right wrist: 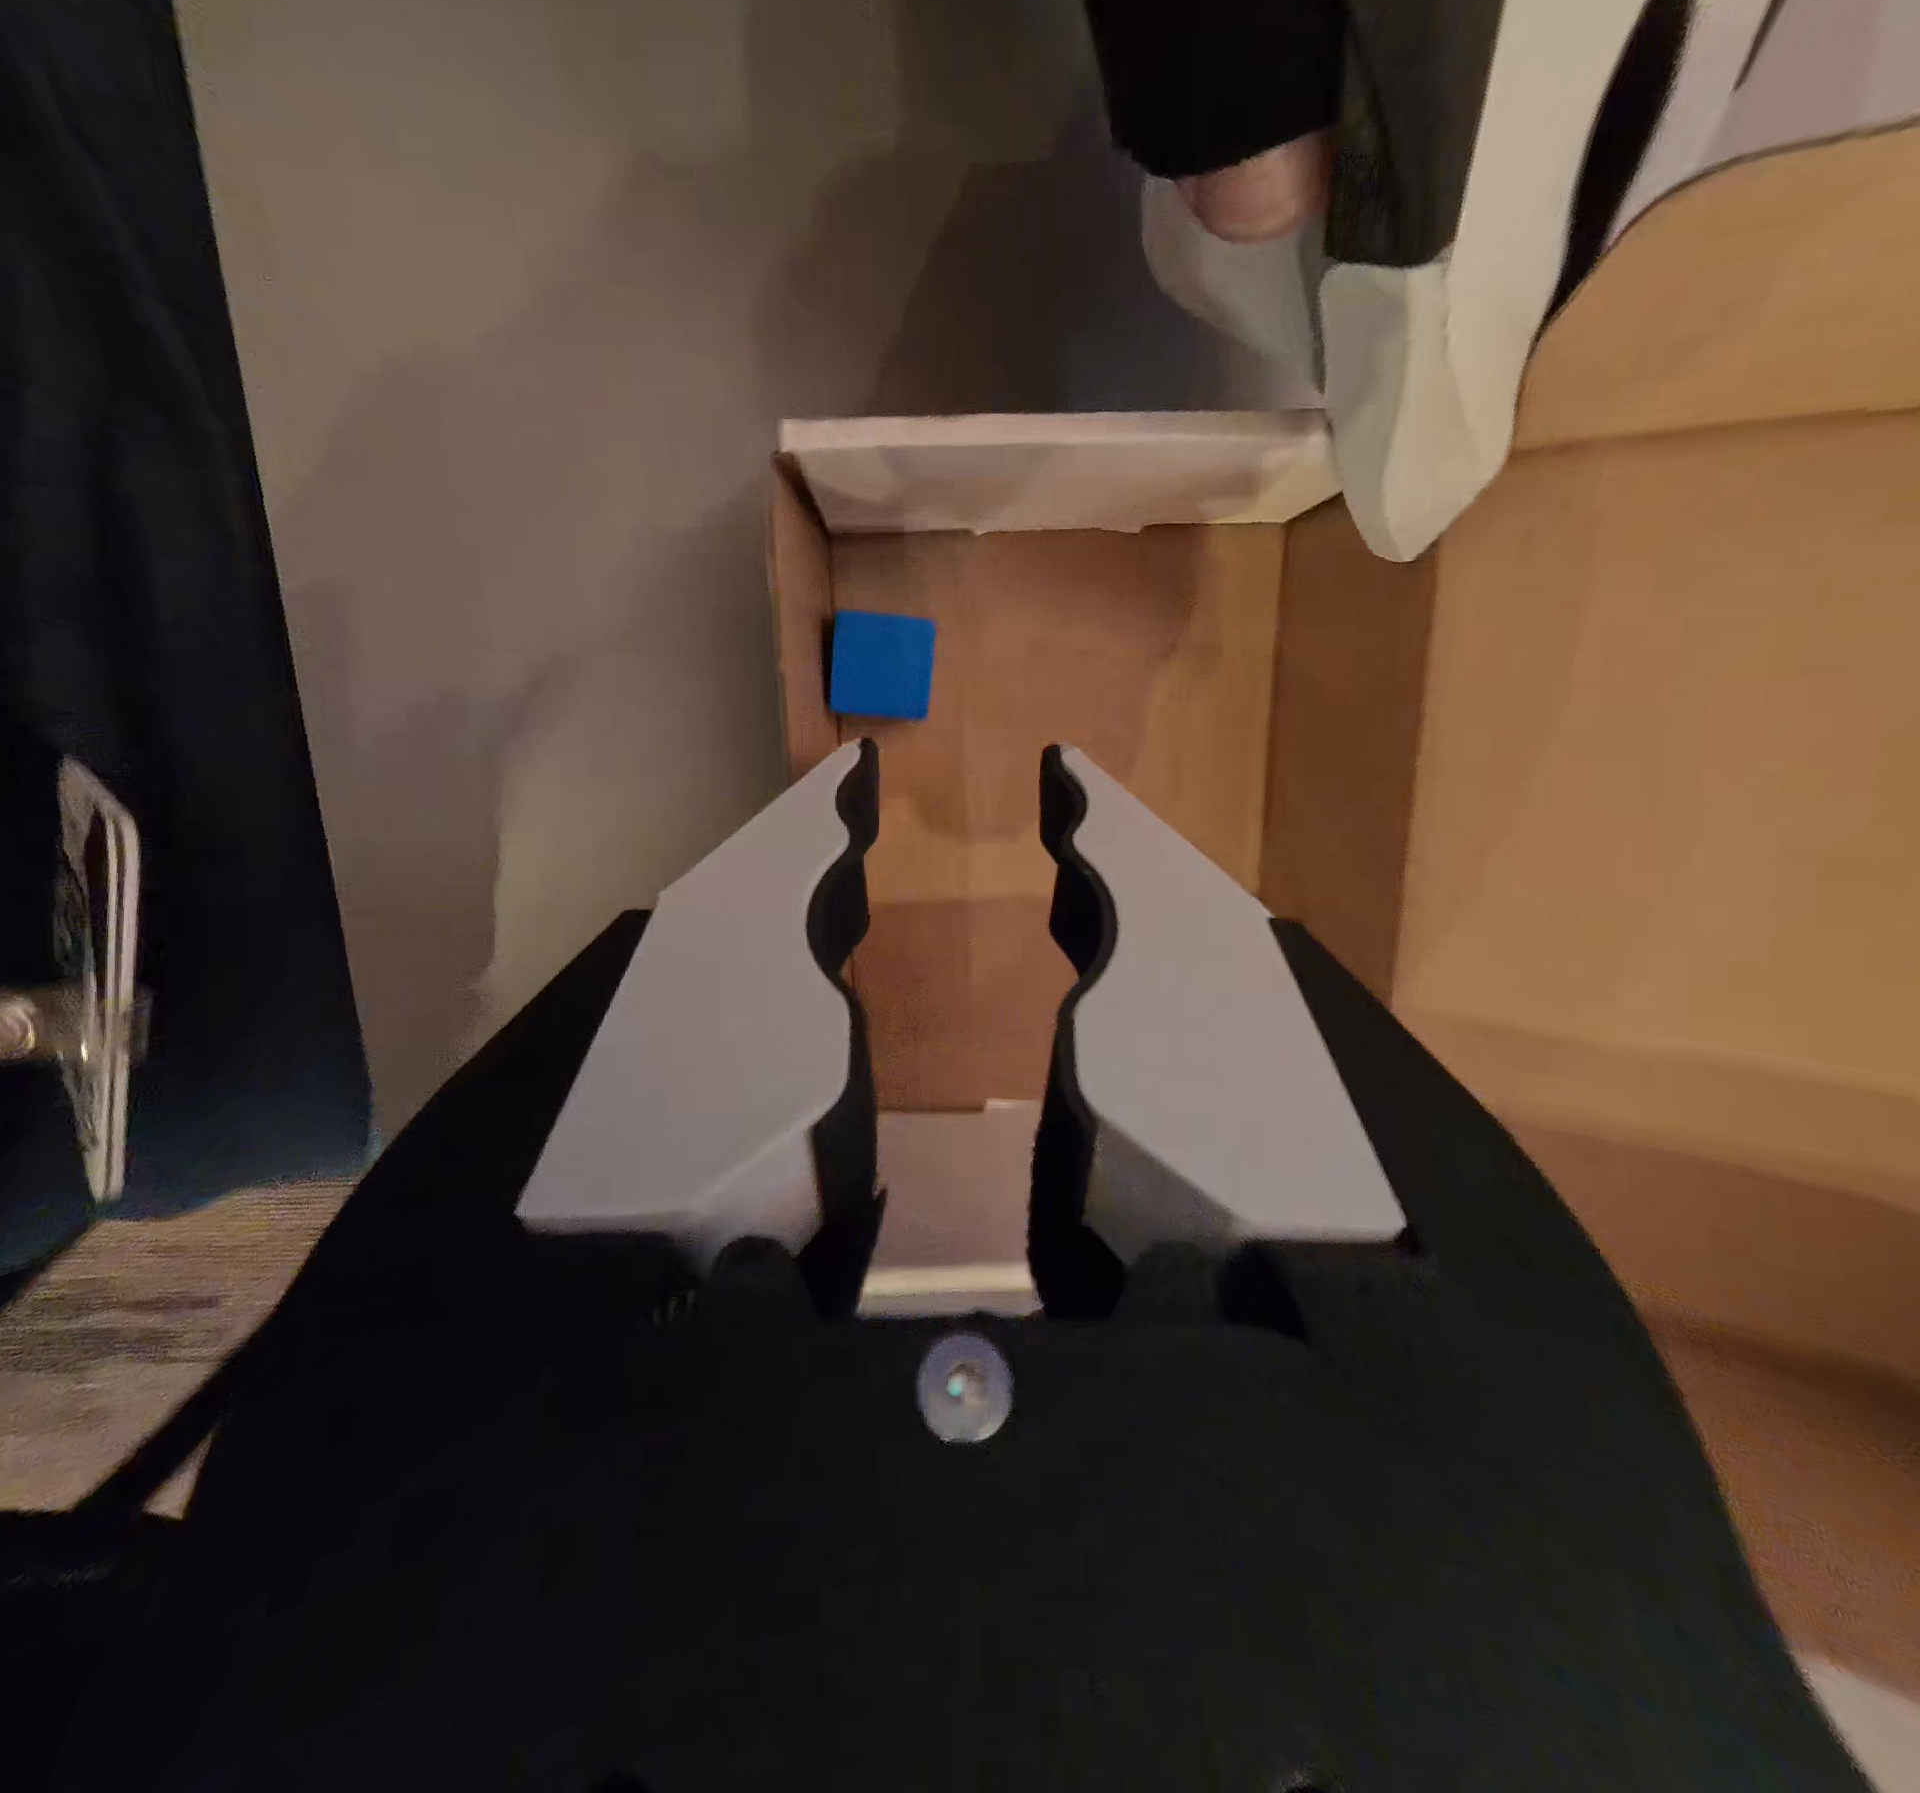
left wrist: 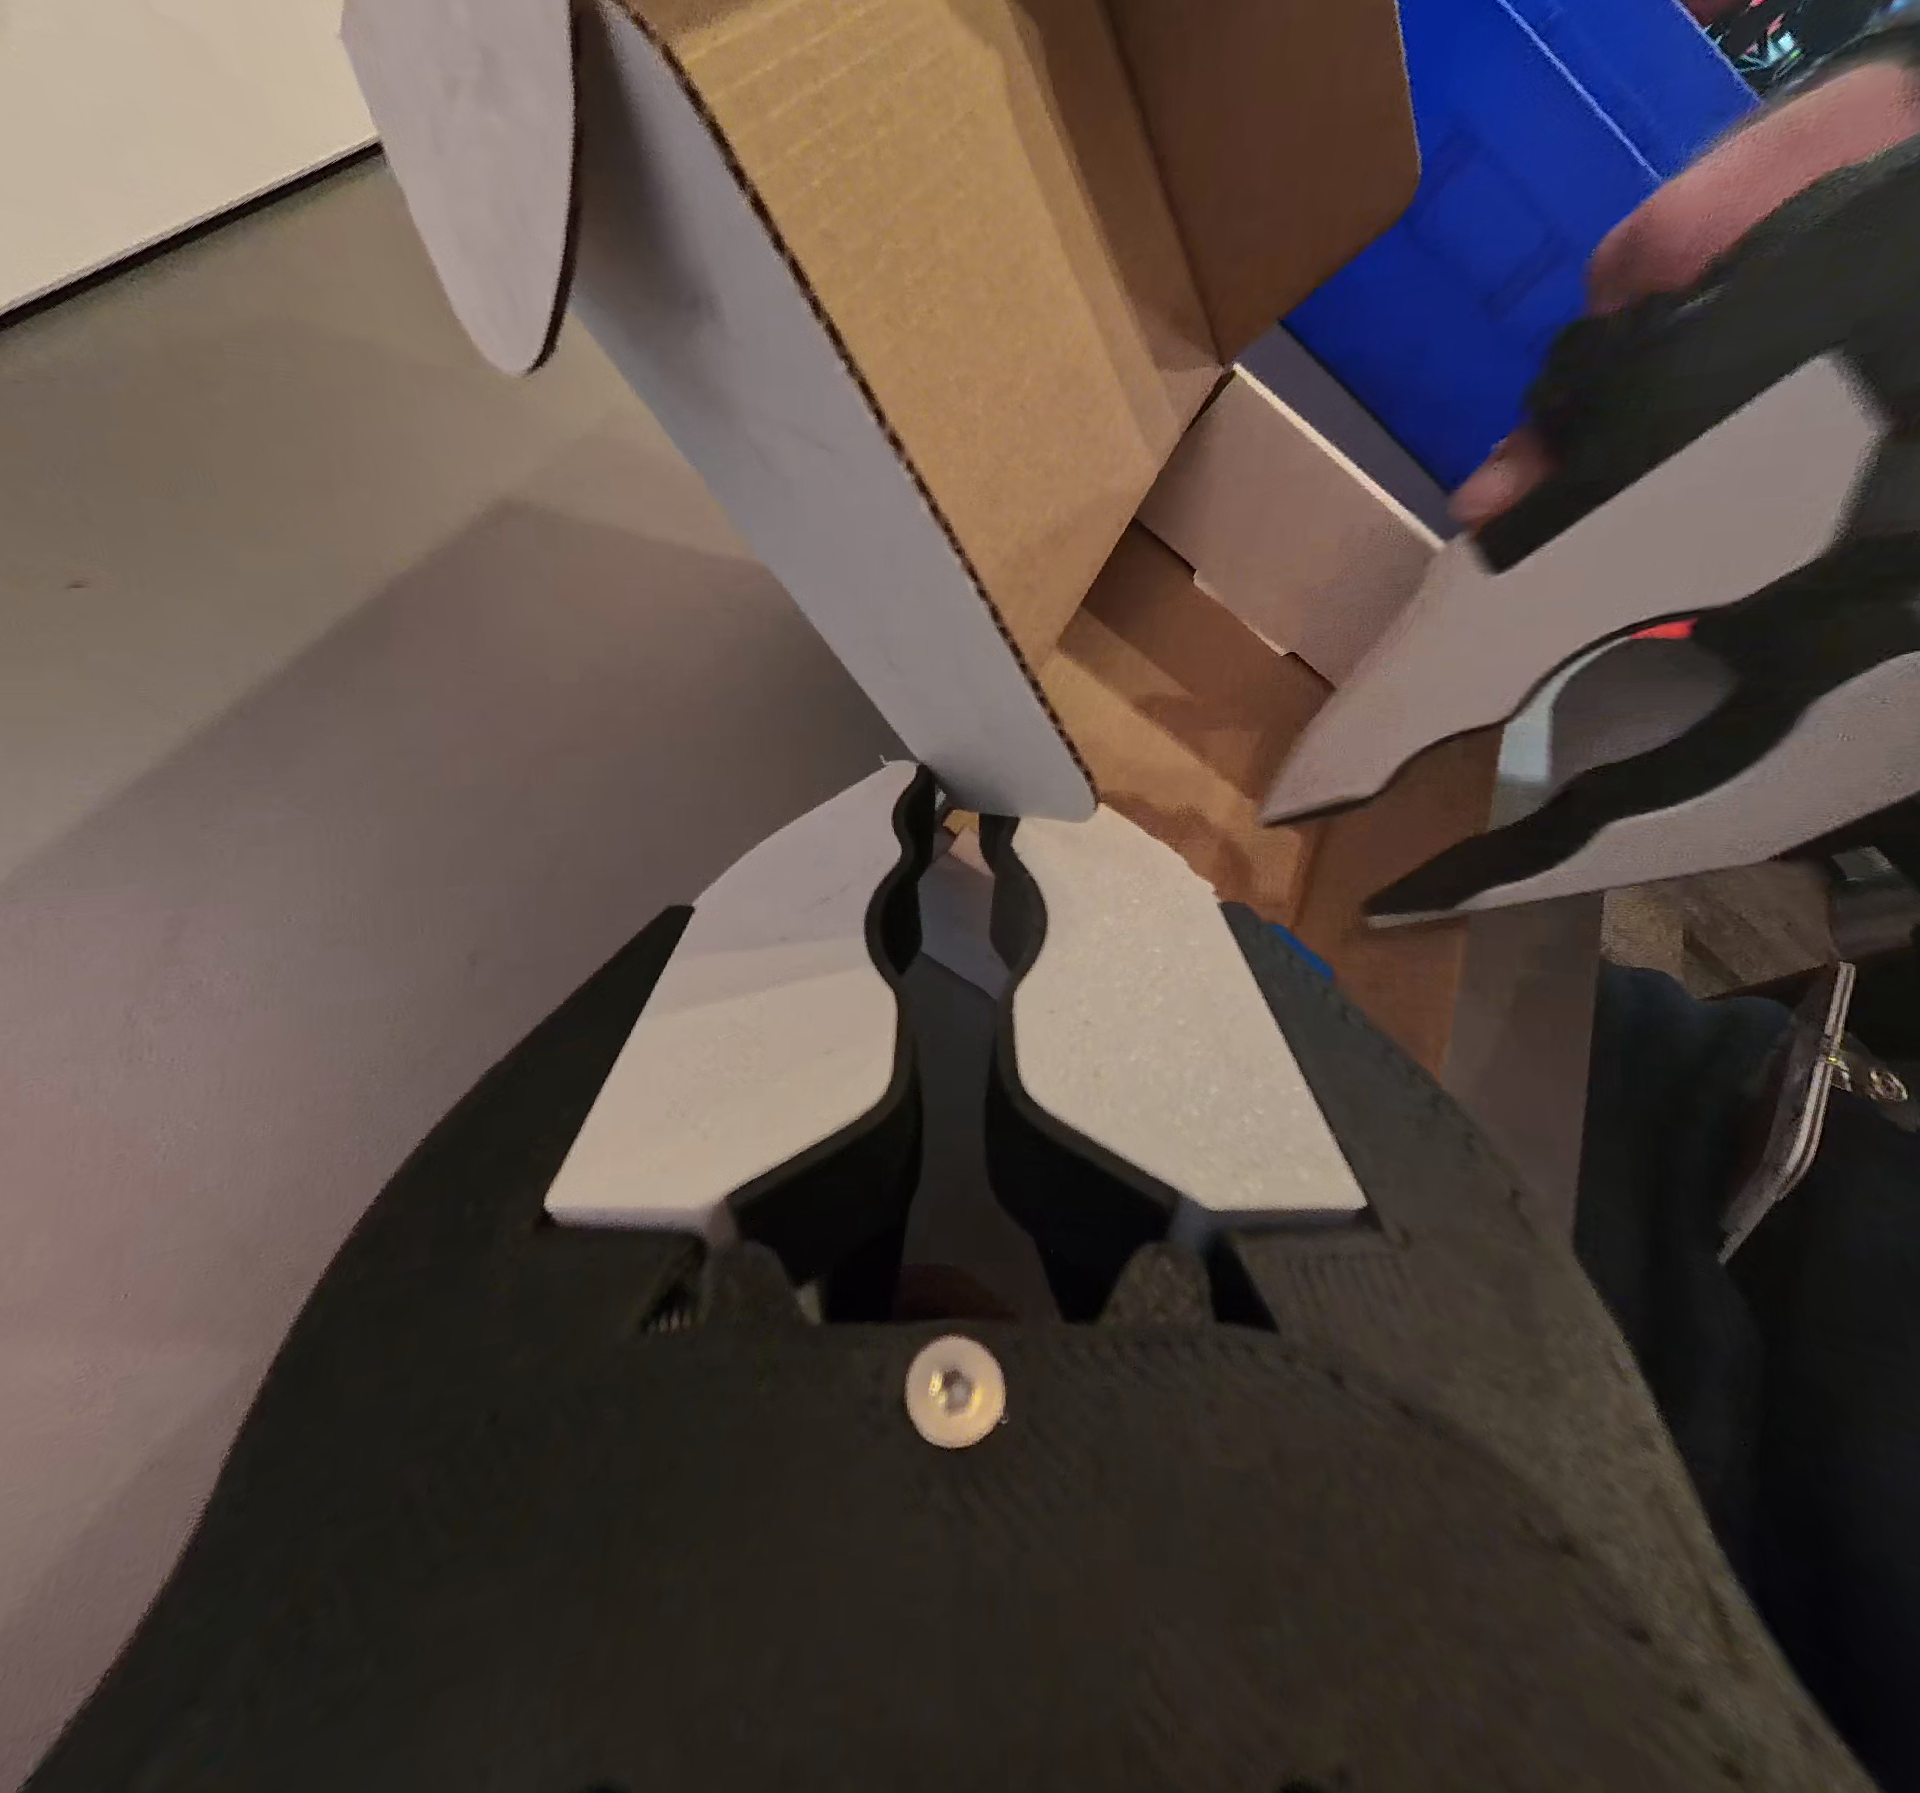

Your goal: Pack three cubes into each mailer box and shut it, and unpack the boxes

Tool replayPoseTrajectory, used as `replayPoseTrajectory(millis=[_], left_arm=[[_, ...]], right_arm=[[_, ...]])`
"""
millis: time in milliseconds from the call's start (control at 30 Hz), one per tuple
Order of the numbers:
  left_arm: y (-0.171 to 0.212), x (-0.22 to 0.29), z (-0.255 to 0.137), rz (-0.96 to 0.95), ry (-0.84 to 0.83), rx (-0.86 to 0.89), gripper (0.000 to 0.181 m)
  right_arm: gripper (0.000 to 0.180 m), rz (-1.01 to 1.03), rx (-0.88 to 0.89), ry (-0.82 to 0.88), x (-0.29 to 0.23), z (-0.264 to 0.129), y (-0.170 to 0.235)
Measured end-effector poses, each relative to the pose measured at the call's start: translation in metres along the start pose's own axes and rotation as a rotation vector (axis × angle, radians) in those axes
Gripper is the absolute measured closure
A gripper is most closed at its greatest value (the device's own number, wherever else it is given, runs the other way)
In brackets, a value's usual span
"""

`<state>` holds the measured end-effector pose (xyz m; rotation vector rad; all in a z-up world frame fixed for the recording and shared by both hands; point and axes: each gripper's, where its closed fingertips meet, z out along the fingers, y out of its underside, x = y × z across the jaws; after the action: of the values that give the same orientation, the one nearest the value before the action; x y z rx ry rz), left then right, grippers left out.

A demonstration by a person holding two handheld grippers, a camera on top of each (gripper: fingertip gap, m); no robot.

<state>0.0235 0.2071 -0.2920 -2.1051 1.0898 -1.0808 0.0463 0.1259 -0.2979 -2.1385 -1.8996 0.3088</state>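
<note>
**Lid flap pinched, one blue cube lying in the open mailer box**

The left gripper is pinching the lower edge of the mailer box's raised lid, its fingers nearly together on the white flap, and the lid is tilting up toward 12 o'clock in the left wrist view. The right gripper is hovering over the box's brown interior with its fingers spread and nothing between them; in the left wrist view it is showing at 3 o'clock, blurred. A single blue cube is sitting on the box floor against the wall at 9 o'clock in the right wrist view, just beyond the right gripper's fingertip at 11 o'clock. A blue bin is standing behind the box at 1 o'clock. The box is resting on a grey table.
</note>
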Motion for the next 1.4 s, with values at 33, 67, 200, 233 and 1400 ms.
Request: replayPoseTrajectory(millis=[33, 67, 200, 233, 1400], left_arm=[[0.000, 0.000, 0.000, 0.000, 0.001, 0.000, 0.172], [0.000, 0.001, 0.000, 0.001, 0.003, 0.001, 0.172], [-0.001, 0.003, 0.002, 0.011, 0.002, 0.001, 0.172], [-0.001, 0.003, 0.002, 0.014, 0.002, 0.001, 0.173], [0.001, 0.008, 0.004, 0.024, 0.014, -0.007, 0.173]], right_arm=[[0.151, 0.034, 0.001, -0.034, -0.001, 0.006, -0.001], [0.152, 0.059, 0.009, -0.069, -0.003, 0.010, -0.003], [0.148, 0.147, 0.035, -0.178, -0.007, 0.020, -0.010], [0.147, 0.156, 0.044, -0.192, -0.008, 0.022, -0.011], [0.151, 0.204, 0.105, -0.064, 0.005, 0.015, -0.015]])
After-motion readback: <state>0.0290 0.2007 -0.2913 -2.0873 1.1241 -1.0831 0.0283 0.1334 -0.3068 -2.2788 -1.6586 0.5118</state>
